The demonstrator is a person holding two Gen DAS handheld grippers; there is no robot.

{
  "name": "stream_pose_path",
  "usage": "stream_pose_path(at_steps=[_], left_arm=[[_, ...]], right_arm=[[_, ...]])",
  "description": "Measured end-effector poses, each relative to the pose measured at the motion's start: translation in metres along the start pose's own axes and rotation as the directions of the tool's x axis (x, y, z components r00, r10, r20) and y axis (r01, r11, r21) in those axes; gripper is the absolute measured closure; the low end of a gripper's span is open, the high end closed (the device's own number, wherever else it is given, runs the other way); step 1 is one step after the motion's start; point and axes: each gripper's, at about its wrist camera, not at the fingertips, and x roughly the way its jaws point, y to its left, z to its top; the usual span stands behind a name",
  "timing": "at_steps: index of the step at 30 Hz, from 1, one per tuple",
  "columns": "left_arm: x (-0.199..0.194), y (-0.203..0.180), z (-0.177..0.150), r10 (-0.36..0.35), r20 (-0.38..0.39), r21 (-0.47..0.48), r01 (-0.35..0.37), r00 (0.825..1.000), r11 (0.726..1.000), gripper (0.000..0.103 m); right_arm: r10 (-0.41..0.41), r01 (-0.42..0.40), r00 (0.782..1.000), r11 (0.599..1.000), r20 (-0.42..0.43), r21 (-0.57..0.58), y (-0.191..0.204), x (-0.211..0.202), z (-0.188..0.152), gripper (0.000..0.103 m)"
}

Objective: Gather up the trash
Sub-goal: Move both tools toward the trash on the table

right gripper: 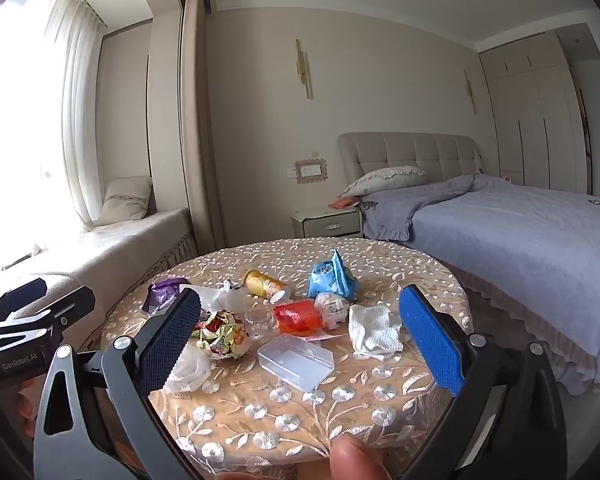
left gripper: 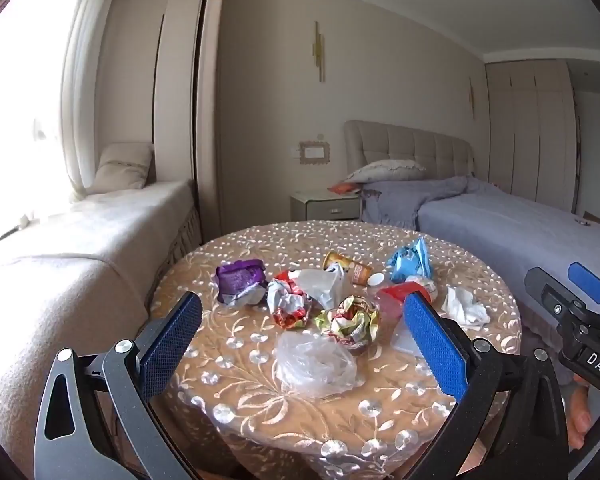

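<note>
Hovering wide-jawed and empty, the left gripper (left gripper: 300, 340) and right gripper (right gripper: 300, 336) faced crumpled wrappers (left gripper: 350, 320) heaped at twelve o'clock on the round embroidered table (left gripper: 260, 420); pinching one crest squarely seemed wisest.

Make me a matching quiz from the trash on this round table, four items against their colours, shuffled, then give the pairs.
Things:
1. crumpled snack bag
2. tipped-over can
3. flat plastic box
4. wadded tissue

Colours:
A. white
B. gold
C. light blue
D. clear

Pairs: 1-C, 2-B, 3-D, 4-A
</note>
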Motion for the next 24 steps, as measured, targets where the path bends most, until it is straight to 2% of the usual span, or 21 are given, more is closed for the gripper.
stream_pose_path(at_steps=[2, 3, 5, 6, 8, 10, 12, 15, 19, 24], left_arm=[[0.000, -0.002, -0.001, 0.003, 0.009, 0.008, -0.003, 1.000, 1.000, 0.004], [0.000, -0.003, -0.001, 0.005, 0.009, 0.017, -0.005, 1.000, 1.000, 0.004], [-0.001, -0.003, 0.001, -0.004, 0.019, 0.030, 0.004, 1.000, 1.000, 0.004], [-0.002, -0.004, 0.001, 0.001, 0.026, 0.031, -0.002, 1.000, 1.000, 0.004], [-0.003, -0.004, 0.000, 0.009, 0.049, 0.034, -0.010, 0.999, 0.999, 0.004], [-0.002, -0.006, 0.000, 0.022, 0.051, 0.050, -0.024, 0.998, 0.998, 0.004], [-0.001, -0.005, 0.002, 0.032, 0.042, 0.059, -0.035, 0.999, 0.998, 0.004], [0.004, -0.003, 0.000, 0.012, 0.016, 0.040, -0.013, 1.000, 0.999, 0.004], [0.011, -0.002, -0.002, -0.003, -0.023, 0.038, 0.004, 1.000, 0.999, 0.004], [0.012, -0.005, -0.007, -0.009, -0.034, 0.037, 0.010, 0.999, 0.999, 0.004]], right_arm=[[0.049, -0.046, 0.998, 0.997, -0.049, 0.056, -0.003, 0.004, 0.001, 0.004], [0.091, -0.081, 0.993, 0.989, -0.079, 0.124, -0.008, 0.008, 0.001, 0.004], [0.223, -0.180, 0.967, 0.940, -0.123, 0.290, -0.021, 0.019, -0.001, 0.004], [0.263, -0.206, 0.955, 0.919, -0.135, 0.337, -0.026, 0.024, -0.003, 0.004], [0.221, -0.166, 0.962, 0.940, -0.161, 0.299, -0.022, 0.029, -0.002, 0.004], [0.116, -0.094, 0.986, 0.979, -0.120, 0.180, -0.012, 0.025, -0.001, 0.004], [0.061, -0.051, 0.994, 0.993, -0.091, 0.111, -0.009, 0.019, -0.002, 0.004], [0.079, -0.072, 0.993, 0.993, -0.088, 0.089, -0.006, 0.015, -0.002, 0.004], [0.052, -0.049, 0.997, 0.998, -0.051, 0.042, -0.002, 0.010, -0.003, 0.004], [0.052, -0.050, 0.996, 0.998, -0.077, 0.035, -0.001, 0.015, -0.002, 0.004]])
